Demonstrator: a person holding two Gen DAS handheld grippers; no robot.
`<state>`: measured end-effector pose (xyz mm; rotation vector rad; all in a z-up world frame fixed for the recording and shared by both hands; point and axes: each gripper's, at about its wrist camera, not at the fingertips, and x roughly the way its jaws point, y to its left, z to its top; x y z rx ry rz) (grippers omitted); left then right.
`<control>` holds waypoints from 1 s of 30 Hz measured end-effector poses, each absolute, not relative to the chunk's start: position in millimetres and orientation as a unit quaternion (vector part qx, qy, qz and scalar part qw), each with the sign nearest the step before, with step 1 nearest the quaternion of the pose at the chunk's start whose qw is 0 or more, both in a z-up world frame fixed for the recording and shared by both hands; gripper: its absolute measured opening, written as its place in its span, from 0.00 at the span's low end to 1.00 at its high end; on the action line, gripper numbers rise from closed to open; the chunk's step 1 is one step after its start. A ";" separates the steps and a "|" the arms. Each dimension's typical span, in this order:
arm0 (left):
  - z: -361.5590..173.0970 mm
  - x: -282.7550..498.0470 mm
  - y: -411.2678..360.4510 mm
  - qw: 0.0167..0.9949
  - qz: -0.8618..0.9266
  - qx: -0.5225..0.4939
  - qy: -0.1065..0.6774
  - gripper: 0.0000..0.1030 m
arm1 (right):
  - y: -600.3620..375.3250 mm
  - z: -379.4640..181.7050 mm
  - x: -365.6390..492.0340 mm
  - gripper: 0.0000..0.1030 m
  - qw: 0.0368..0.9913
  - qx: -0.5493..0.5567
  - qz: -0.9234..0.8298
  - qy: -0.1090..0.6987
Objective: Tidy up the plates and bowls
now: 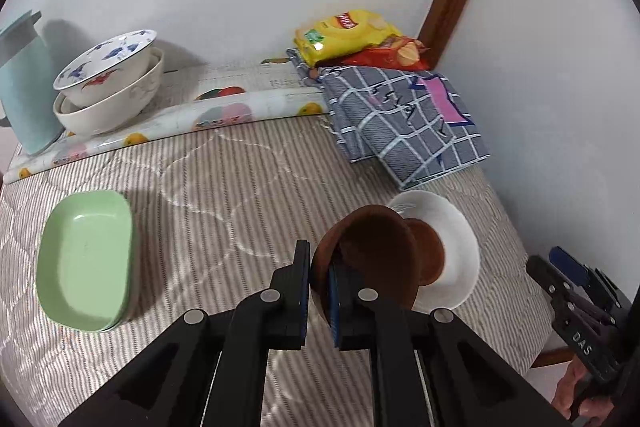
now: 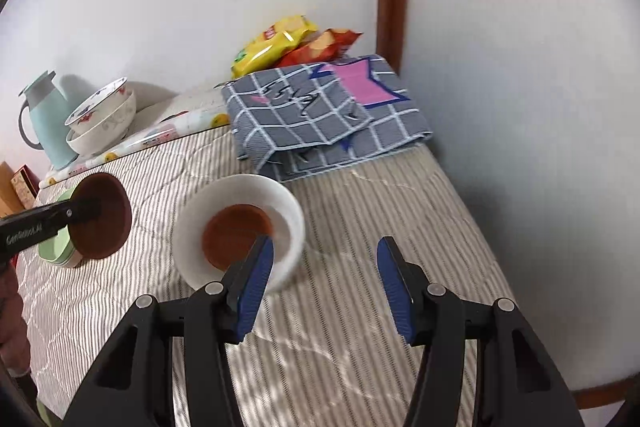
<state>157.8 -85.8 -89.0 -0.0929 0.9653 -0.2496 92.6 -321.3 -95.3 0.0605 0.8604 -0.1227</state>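
Note:
My left gripper point(image 1: 318, 263) is shut on the rim of a brown dish point(image 1: 376, 247), which hangs tilted above the striped table cover. From the right wrist view, that dish point(image 2: 104, 223) and the left gripper point(image 2: 80, 211) show at the left. A white bowl point(image 1: 460, 239) stands on the table with a second brown dish point(image 1: 430, 251) inside it. My right gripper point(image 2: 326, 243) is open just above and on the near side of the white bowl point(image 2: 280, 203), with nothing between its fingers. Inside the bowl lies the brown dish point(image 2: 236, 231). The right gripper point(image 1: 576, 291) shows at the right edge.
Stacked green rectangular dishes point(image 1: 86, 259) lie at the left. Two nested patterned bowls point(image 1: 108, 83) and a pale blue jug point(image 1: 24, 87) stand on a fruit-print mat point(image 1: 224, 111) by the wall. A folded checked cloth point(image 1: 400, 119) and snack bags point(image 1: 352, 39) fill the far corner.

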 end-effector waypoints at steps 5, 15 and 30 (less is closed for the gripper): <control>-87.2 163.4 -104.5 0.875 -0.131 -0.047 0.464 0.08 | -341.9 -94.8 75.4 0.52 0.907 0.034 -0.074 0.413; -112.9 182.9 -148.3 0.860 -0.147 -0.031 0.488 0.08 | -365.5 -109.4 65.7 0.52 0.902 0.047 -0.087 0.421; -144.6 202.3 -171.5 0.842 -0.161 -0.025 0.514 0.08 | -374.7 -141.0 63.6 0.52 0.887 0.076 -0.090 0.446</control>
